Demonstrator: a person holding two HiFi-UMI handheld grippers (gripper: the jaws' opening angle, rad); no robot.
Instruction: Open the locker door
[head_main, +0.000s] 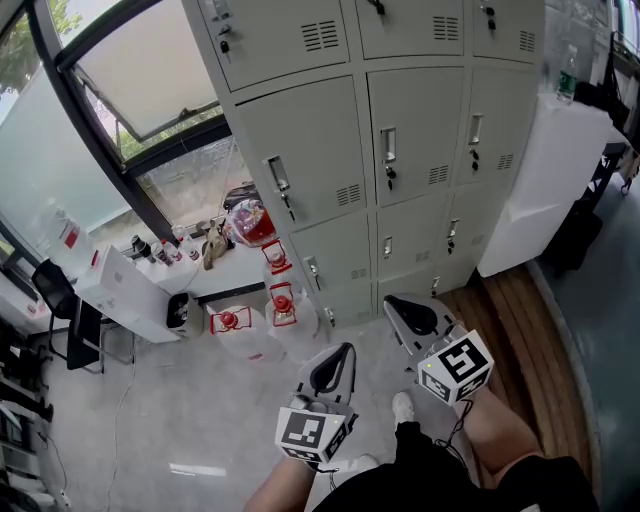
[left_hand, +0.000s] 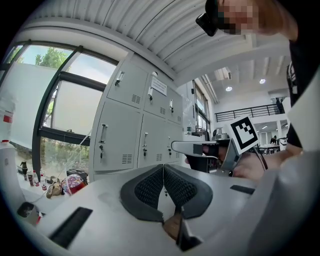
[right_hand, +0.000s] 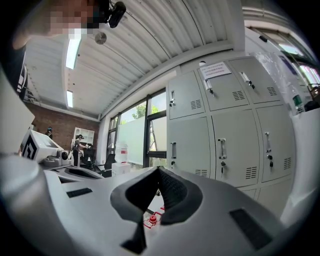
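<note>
Left gripper (head_main: 343, 350): nearest to you, low and in front of your knees. Its pads are pressed together with nothing between them (left_hand: 163, 167), and it points toward the lockers.
Right gripper (head_main: 392, 303): just beside the left one and slightly ahead. Its pads are also closed on nothing (right_hand: 158, 170).
Lockers (head_main: 330, 40): the grey bank fills the wall ahead of you, well apart from both grippers.
Locker door (head_main: 415, 130): the centre door of the middle row is shut, like every door around it, with its handle upright at the left edge. Neither gripper touches it.
Window (head_main: 140, 70): to your left, meeting the lockers at the corner.
White cabinet (head_main: 545, 190): stands against the right end of the lockers.
Low surface (head_main: 125, 290): white, under the window, with small bottles on top.
Water jugs (head_main: 235, 330): red-capped, on the floor (head_main: 150, 420) at the foot of the left locker column, between your left gripper and those lower doors.
Chair (head_main: 55, 290): black, at the far left.
</note>
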